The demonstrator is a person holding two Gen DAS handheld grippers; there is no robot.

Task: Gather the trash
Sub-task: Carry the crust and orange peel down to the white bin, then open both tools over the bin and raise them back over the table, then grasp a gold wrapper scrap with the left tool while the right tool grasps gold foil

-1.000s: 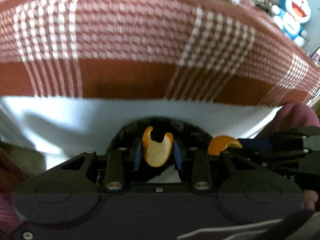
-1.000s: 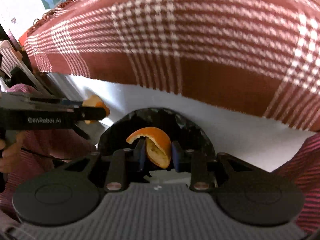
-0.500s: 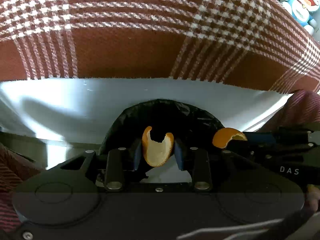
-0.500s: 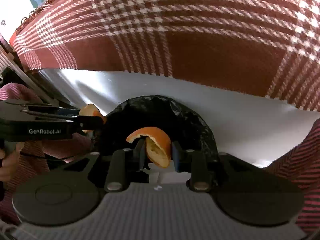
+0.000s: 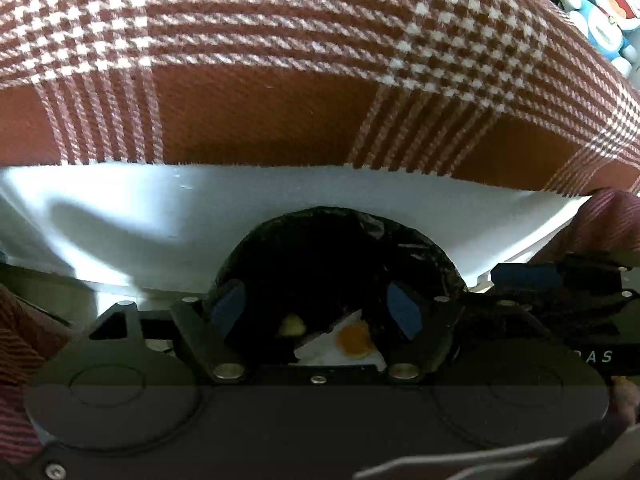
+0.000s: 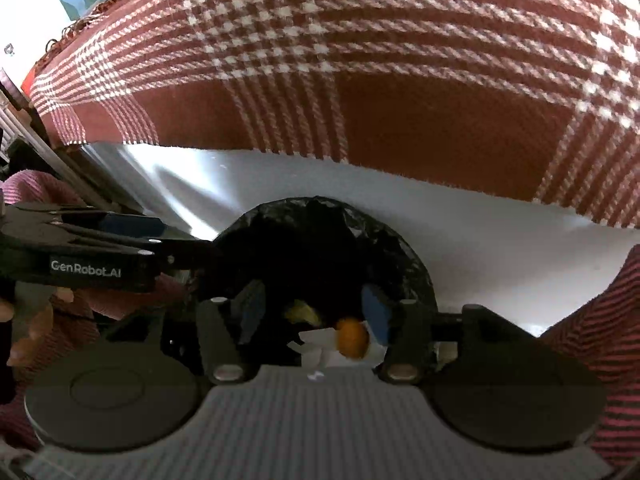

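Both grippers hang over a bin lined with a black bag [image 5: 328, 240] [image 6: 320, 232]. My left gripper [image 5: 316, 308] stands open with nothing between its blue pads. Below it, inside the bin, an orange peel piece [image 5: 354, 340] lies on white paper [image 5: 320, 354], with a pale yellowish scrap [image 5: 292, 325] beside it. My right gripper [image 6: 314, 306] is open too. An orange peel piece [image 6: 352, 338] shows below its right pad, on white paper [image 6: 316, 344], next to a yellowish scrap [image 6: 302, 312]. Each gripper shows in the other's view, the right gripper [image 5: 560, 280] and the left gripper [image 6: 100, 248].
A table edge with a red and white checked cloth [image 5: 280, 80] [image 6: 360, 80] over a white underlayer [image 5: 200, 208] rises just behind the bin. Blue cartoon figurines [image 5: 608, 4] stand at the far right. Red striped sleeves [image 6: 600, 320] flank the grippers.
Both grippers opened and let go of their orange peel pieces, which dropped into the black-lined bin. The grippers also sank lower over the bin mouth.
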